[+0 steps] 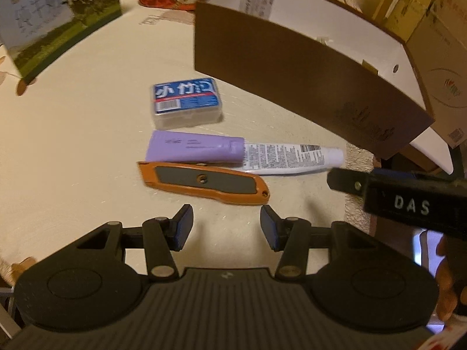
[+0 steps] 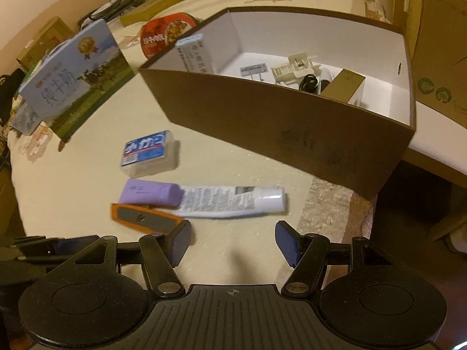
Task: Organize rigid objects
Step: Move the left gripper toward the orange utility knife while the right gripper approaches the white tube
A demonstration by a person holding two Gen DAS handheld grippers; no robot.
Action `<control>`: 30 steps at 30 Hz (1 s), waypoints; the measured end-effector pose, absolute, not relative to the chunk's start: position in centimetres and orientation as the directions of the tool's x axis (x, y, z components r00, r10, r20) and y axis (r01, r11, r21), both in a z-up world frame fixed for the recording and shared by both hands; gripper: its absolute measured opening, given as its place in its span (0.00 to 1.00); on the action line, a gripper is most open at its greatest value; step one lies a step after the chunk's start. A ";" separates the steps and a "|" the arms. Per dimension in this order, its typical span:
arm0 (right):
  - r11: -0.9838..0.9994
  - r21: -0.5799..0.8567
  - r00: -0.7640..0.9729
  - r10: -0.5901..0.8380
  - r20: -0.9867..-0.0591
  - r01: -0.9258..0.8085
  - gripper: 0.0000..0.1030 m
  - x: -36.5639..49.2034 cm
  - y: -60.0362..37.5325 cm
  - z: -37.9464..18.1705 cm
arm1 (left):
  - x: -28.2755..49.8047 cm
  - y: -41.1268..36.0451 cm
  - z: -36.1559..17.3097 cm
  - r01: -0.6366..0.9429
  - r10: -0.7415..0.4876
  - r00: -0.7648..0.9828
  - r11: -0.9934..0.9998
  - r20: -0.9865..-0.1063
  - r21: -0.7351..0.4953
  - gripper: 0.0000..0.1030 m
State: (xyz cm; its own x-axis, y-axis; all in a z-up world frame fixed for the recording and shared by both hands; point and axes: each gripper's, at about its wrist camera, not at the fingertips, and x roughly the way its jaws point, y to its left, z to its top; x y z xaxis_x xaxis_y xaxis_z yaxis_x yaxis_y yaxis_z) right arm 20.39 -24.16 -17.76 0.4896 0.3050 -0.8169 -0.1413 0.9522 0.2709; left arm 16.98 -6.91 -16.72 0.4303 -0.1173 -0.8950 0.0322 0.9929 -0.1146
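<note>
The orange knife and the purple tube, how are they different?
The knife is orange with a grey panel; the tube is purple at one end and white with small print at the other. The knife lies nearer both grippers; the tube lies behind it, toward the box. The tube reaches further right than the knife. Both lie flat on the table, side by side, outside the box.

Tongs (image 2: 233, 240) apart above blurry tube (image 2: 230, 199)

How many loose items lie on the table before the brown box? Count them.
3: clear blue-labelled case nearest the box, purple-capped tube behind it, orange utility knife closest to the tongs.
</note>
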 end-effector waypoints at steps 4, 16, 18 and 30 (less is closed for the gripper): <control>0.952 0.256 0.477 0.306 -0.824 -0.169 0.40 22.4 -24.7 -19.1 | 18.1 -8.6 -18.4 0.059 -0.116 0.426 0.993 -0.897 -0.101 0.45; 0.951 0.221 0.498 0.303 -0.812 -0.218 0.31 26.3 -24.4 -21.4 | 20.0 -11.6 -20.3 0.040 -0.009 0.456 0.999 -0.890 0.011 0.51; 0.948 0.215 0.500 0.308 -0.809 -0.235 0.31 26.7 -24.1 -21.7 | 20.0 -12.0 -20.5 0.045 0.005 0.460 0.999 -0.888 0.029 0.52; 0.933 0.315 0.416 0.360 -0.835 -0.175 0.31 26.3 -24.3 -23.6 | 19.6 -12.0 -20.9 0.041 0.067 0.450 0.995 -0.890 0.095 0.59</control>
State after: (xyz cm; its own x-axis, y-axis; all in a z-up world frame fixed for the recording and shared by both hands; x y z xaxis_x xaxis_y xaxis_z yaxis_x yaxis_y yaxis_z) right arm 26.26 -24.28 -23.60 0.4164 0.3595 -0.8351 -0.1745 0.9330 0.3147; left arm 19.63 -12.04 -20.88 0.4503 0.0666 -0.8904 0.0411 0.9946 0.0952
